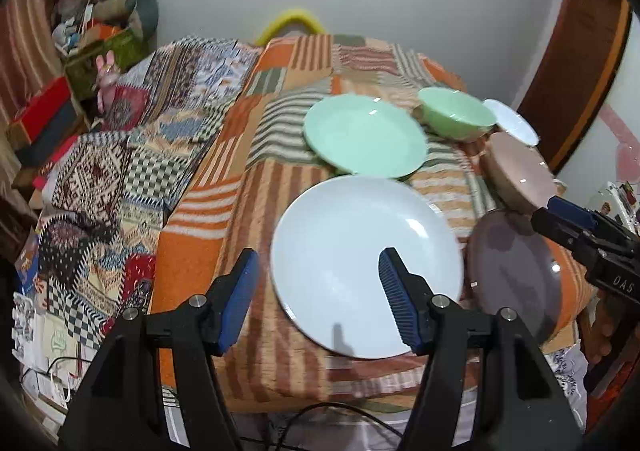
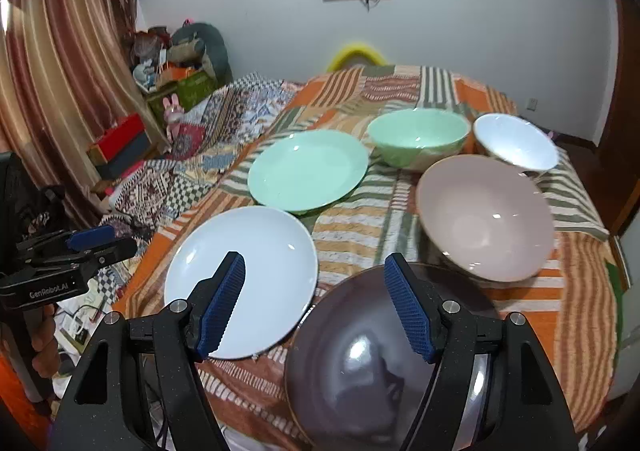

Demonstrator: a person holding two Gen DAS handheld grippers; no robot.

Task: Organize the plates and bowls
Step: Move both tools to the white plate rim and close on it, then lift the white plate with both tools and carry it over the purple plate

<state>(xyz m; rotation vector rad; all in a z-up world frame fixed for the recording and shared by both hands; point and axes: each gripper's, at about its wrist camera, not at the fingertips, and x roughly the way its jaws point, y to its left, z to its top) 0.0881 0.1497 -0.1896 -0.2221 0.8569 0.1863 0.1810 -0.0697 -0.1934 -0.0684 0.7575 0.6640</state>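
Note:
Plates and bowls lie spread on a patchwork bedspread (image 2: 360, 223). My left gripper (image 1: 319, 257) is open above the near part of a white plate (image 1: 360, 243), with nothing between its blue pads. My right gripper (image 2: 315, 258) is open too, over the gap between the white plate (image 2: 248, 251) and a dark purple plate (image 2: 352, 363). Behind them are a green plate (image 2: 308, 171), a green bowl (image 2: 418, 139), a white bowl (image 2: 516, 143) and a tilted pink bowl (image 2: 486, 217). In the left wrist view the right gripper (image 1: 560, 217) hovers by the pink bowl (image 1: 516, 171).
The bed's near edge runs just below the grippers, with cables (image 1: 340, 415) on the floor. Boxes and soft toys (image 2: 180, 71) are piled at the far left beside a curtain (image 2: 60, 71). A wooden door (image 1: 576, 71) stands on the right.

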